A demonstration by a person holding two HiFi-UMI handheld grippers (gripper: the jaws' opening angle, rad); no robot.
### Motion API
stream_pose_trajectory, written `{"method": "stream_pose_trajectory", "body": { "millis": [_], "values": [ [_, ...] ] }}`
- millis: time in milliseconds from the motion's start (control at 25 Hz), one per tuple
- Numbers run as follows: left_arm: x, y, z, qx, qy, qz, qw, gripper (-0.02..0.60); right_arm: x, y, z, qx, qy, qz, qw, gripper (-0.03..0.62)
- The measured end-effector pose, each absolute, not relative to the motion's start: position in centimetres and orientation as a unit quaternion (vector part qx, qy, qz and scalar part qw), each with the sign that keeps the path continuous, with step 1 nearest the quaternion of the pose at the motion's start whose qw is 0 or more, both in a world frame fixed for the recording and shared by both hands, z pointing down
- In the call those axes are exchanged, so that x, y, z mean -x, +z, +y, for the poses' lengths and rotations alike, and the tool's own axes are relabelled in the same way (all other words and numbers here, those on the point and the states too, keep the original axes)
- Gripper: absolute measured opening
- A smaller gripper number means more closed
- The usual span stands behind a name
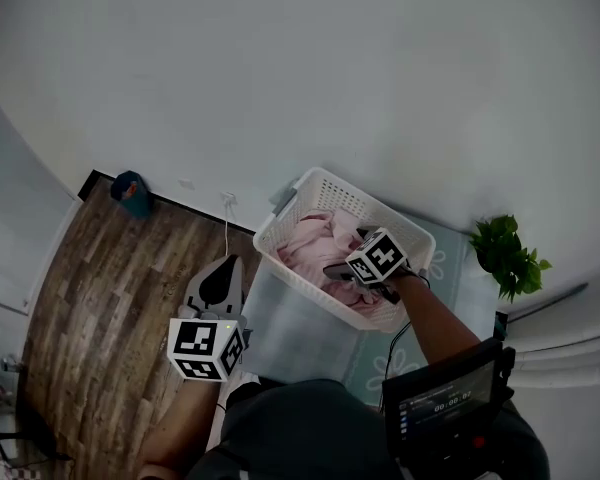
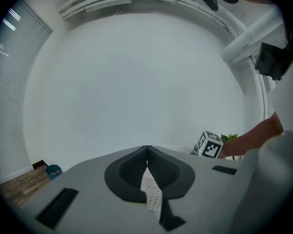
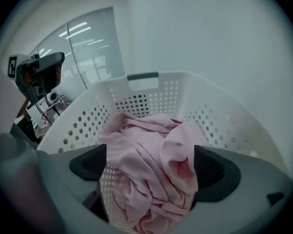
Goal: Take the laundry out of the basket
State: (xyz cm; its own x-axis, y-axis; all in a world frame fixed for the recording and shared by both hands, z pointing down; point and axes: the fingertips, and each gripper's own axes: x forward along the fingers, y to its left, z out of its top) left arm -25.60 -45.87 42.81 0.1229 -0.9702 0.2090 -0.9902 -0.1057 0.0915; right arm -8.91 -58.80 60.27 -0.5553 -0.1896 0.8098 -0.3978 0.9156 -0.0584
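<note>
A white perforated laundry basket (image 1: 280, 218) stands on the floor by the wall, holding crumpled pink laundry (image 1: 310, 243). My right gripper (image 1: 338, 268) reaches into the basket from the right. In the right gripper view this gripper (image 3: 149, 167) is open wide, and the pink laundry (image 3: 146, 150) lies bunched between the two dark pads inside the basket (image 3: 195, 82). My left gripper (image 1: 223, 273) hovers over the floor left of the basket, outside it. In the left gripper view its jaws (image 2: 147, 152) are shut and hold nothing.
A green potted plant (image 1: 508, 256) stands right of the basket by the wall. A small blue object (image 1: 130, 193) sits at the far edge of the wood floor (image 1: 100, 298). A pale rug (image 1: 310, 338) lies under the basket. A screen device (image 1: 445, 403) hangs at the person's front.
</note>
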Motion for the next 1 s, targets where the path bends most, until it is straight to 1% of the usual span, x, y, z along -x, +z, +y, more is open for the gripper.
{"method": "stream_pose_trajectory", "body": {
  "millis": [160,320,440,600,840,1000],
  "values": [
    [27.7,42.7,-45.2,-0.724,0.05,-0.68,0.104,0.011,9.3,64.7,-59.1,-0.137,0.12,-0.846,0.501,0.55],
    [29.4,43.2,-44.5,-0.706,0.053,-0.698,0.108,0.011,9.5,68.6,-59.3,-0.122,0.137,-0.826,0.534,0.565],
    [30.3,43.8,-44.2,-0.698,0.056,-0.705,0.117,0.011,9.8,70.5,-58.9,-0.103,0.152,-0.817,0.547,0.565],
    [30.6,44.8,-44.0,-0.696,0.06,-0.704,0.131,0.011,10.5,71.9,-58.3,-0.095,0.179,-0.813,0.547,0.565],
    [30.6,46.6,-44.1,-0.696,0.066,-0.698,0.152,0.011,11.1,72.6,-57.1,-0.054,0.155,-0.806,0.569,0.563],
    [30.8,47.1,-44.4,-0.698,0.069,-0.696,0.156,0.011,11.4,73.7,-57.1,-0.073,0.133,-0.789,0.595,0.563]
  ]
}}
